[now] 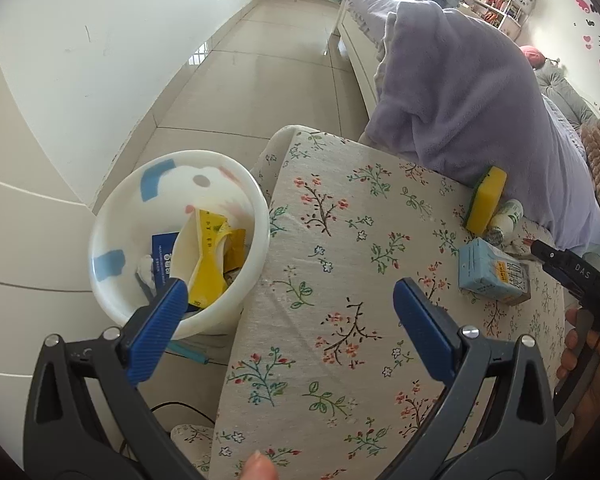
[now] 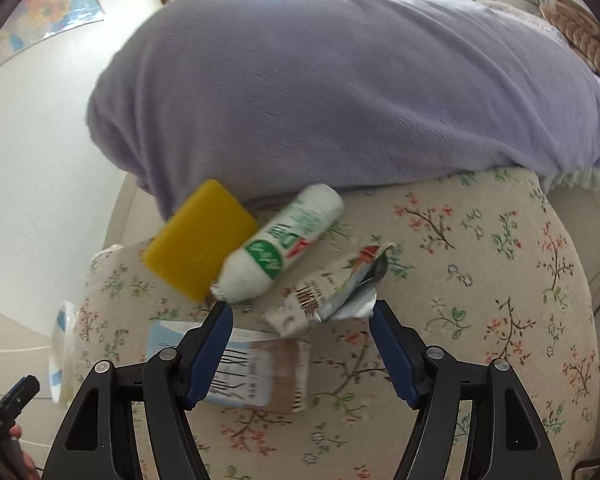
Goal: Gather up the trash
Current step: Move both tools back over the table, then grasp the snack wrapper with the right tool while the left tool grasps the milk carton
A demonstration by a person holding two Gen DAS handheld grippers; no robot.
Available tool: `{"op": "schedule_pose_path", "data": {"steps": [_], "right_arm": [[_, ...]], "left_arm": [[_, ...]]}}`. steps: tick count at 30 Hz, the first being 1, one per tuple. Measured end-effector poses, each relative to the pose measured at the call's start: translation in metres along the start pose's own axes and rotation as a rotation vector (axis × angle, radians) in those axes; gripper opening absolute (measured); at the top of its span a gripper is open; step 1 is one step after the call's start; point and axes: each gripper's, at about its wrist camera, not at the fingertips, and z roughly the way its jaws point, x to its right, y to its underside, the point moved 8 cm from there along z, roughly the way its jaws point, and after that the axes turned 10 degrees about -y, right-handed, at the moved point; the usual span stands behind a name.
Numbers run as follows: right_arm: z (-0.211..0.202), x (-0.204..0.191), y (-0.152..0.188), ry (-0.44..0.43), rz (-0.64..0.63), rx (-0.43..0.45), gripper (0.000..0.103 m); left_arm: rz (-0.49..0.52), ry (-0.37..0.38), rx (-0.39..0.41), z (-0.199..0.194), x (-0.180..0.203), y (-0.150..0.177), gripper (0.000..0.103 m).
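Observation:
A white bin stands on the floor left of the floral-cloth table and holds yellow wrappers, a blue card and crumpled paper. My left gripper is open and empty over the table's left edge beside the bin. On the table lie a yellow sponge, a white and green tube, a torn wrapper and a blue milk carton. My right gripper is open and empty, just above the carton and in front of the torn wrapper.
A lilac blanket on the bed borders the table's far side. Tiled floor stretches beyond the bin, with a white wall to the left. The bin's rim shows at the left of the right wrist view.

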Motion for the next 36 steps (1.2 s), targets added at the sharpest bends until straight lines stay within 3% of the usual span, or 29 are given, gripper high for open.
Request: {"op": "schedule_pose_path", "data": {"steps": [7, 10, 12, 15, 24, 30, 36], "right_arm": [[0.006, 0.027, 0.001, -0.025, 0.101, -0.016, 0.069], [0.013, 0.031, 0.001, -0.059, 0.123, -0.037, 0.044], [0.018, 0.028, 0.005, -0.080, 0.126, -0.057, 0.021], [0.025, 0.030, 0.007, -0.097, 0.122, -0.088, 0.006], [-0.012, 0.042, -0.009, -0.095, 0.087, -0.021, 0.002], [-0.040, 0.054, -0.014, -0.105, 0.091, 0.012, 0.002], [-0.057, 0.063, -0.014, -0.098, 0.066, 0.022, 0.002]], "left_arm": [[0.015, 0.009, -0.006, 0.003, 0.015, 0.000, 0.102], [0.024, 0.025, -0.007, 0.002, 0.026, -0.001, 0.102], [0.033, 0.042, -0.008, 0.003, 0.037, -0.001, 0.102], [0.052, 0.061, -0.012, 0.004, 0.053, 0.001, 0.102], [0.132, 0.155, -0.018, 0.010, 0.122, 0.008, 0.101], [0.138, 0.215, -0.021, 0.023, 0.160, 0.012, 0.084], [0.111, 0.266, -0.044, 0.036, 0.174, 0.012, 0.069]]}}
